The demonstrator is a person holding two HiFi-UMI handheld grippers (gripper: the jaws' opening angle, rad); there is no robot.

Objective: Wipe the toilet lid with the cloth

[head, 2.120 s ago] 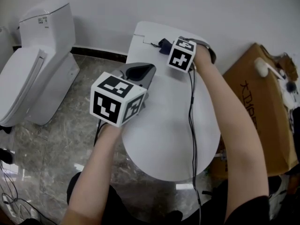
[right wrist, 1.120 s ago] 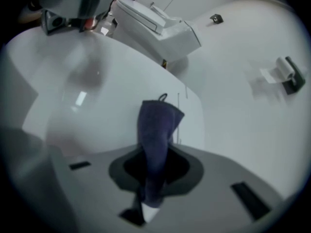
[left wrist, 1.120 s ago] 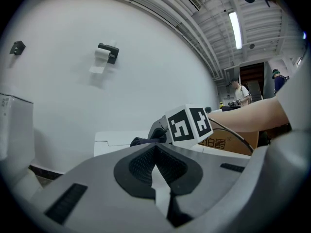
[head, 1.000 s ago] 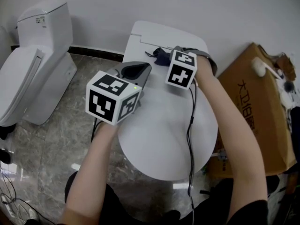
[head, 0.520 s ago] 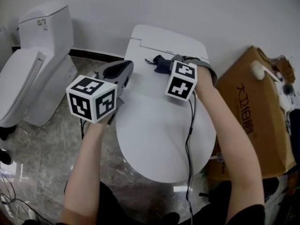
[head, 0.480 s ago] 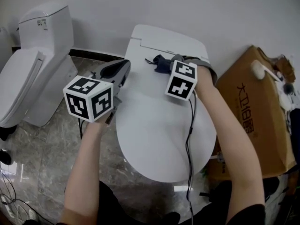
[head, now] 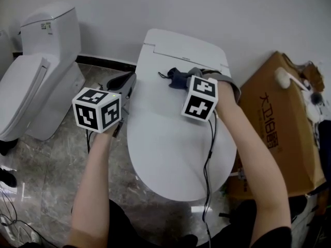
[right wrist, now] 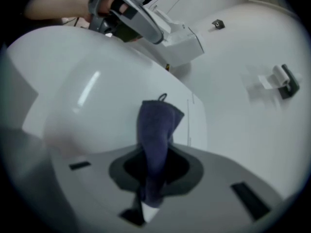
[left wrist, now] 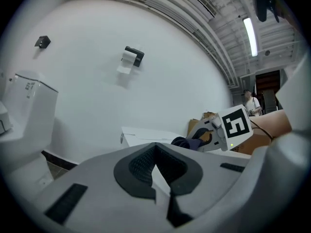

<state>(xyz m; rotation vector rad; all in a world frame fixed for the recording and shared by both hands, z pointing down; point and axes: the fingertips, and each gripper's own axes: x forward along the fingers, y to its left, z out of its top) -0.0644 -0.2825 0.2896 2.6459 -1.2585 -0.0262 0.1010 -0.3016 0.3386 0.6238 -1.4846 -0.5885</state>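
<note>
Right gripper (right wrist: 146, 200) is clamping the dark blue cloth (head: 176, 78), which is resting on the toilet lid (head: 170, 143), upper centre of head view. Left gripper (head: 123, 82) is hovering with jaws together, empty, beside the lid's left edge.

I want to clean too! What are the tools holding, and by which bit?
Right tool pinches the cloth by one end; left tool holds nothing.
</note>
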